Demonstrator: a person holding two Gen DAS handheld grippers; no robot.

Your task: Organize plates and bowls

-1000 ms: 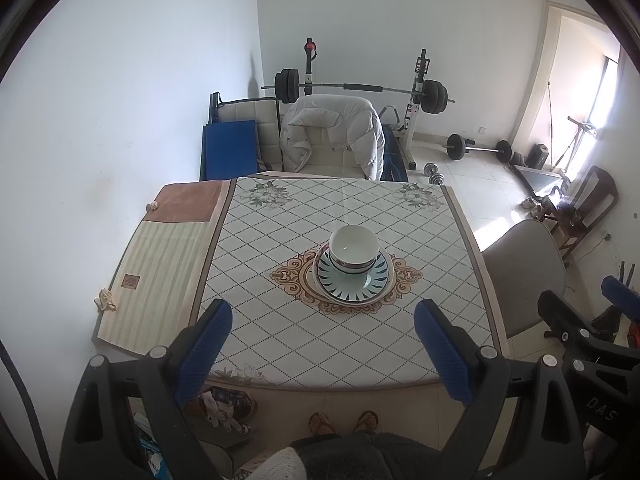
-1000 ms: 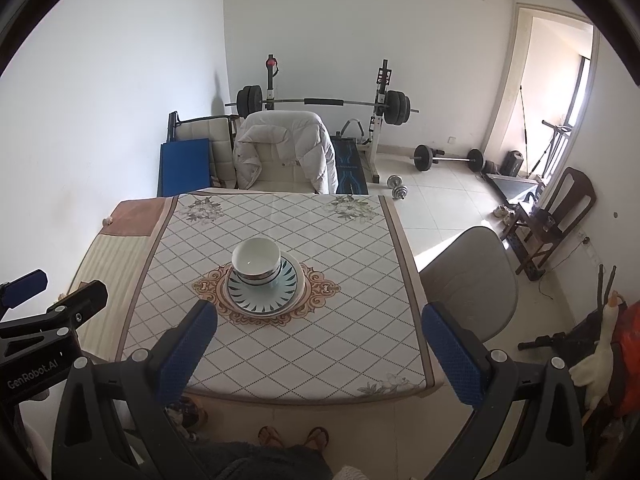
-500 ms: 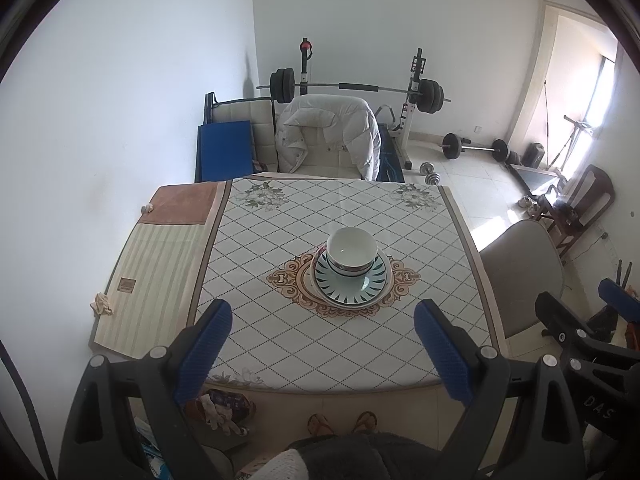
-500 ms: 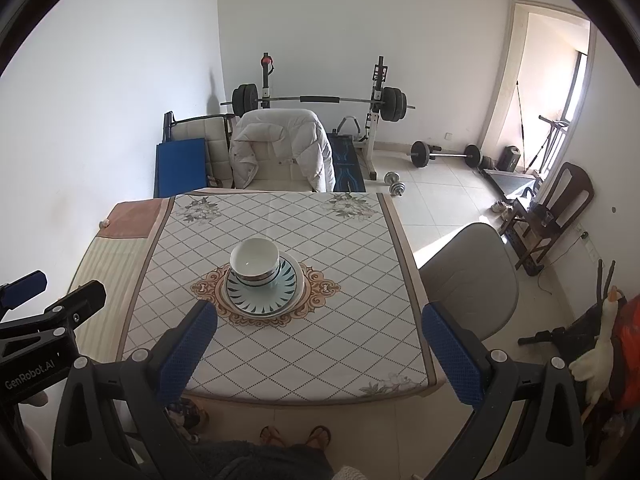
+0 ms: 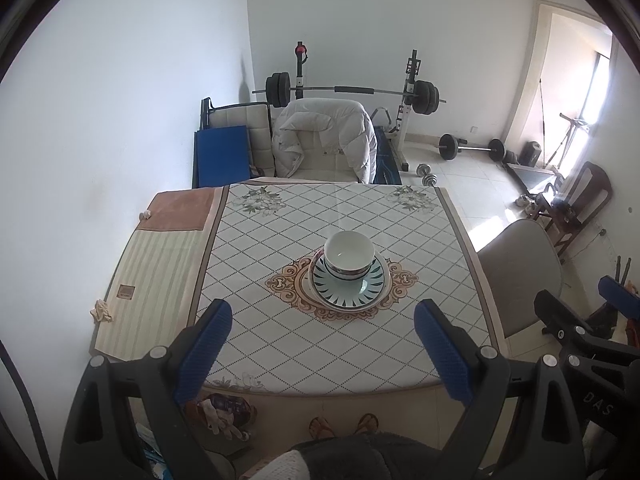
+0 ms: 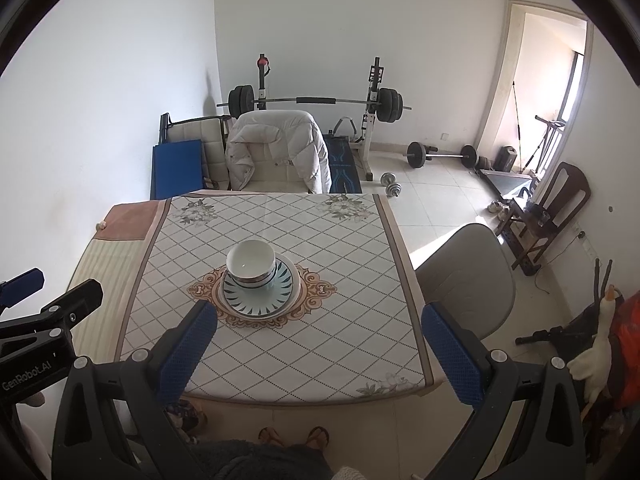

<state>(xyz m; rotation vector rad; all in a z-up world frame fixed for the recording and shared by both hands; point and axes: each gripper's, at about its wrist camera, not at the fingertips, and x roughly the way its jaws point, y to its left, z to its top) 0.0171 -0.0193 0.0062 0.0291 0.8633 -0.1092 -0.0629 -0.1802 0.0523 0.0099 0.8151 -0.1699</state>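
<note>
White porcelain sits stacked at mid-frame: a banded bowl (image 5: 349, 255) nested on a teal-patterned plate (image 5: 348, 286), which itself appears to rest on a wider pale plate, all centred on the ornate medallion of the tabletop (image 5: 280, 344). Both tools hang back over the near edge, well apart from the stack, the left gripper (image 5: 322, 350) and the right gripper (image 6: 320, 354) each spread wide with nothing between the blue pads.

The stack looks finished, so the likeliest trouble is a needless nudge. The bowl sits toward the upper left of the plates rather than dead centre, and a bump on its rim could slide or tip it on the glazed surface.

A diamond-patterned cloth covers the tabletop, with a striped mat (image 5: 156, 280) at frame left. Beyond, at upper centre, a barbell rack (image 5: 348, 90) stands behind a chair draped with a white jacket (image 5: 326, 140); a grey chair (image 6: 466, 276) waits at right.
</note>
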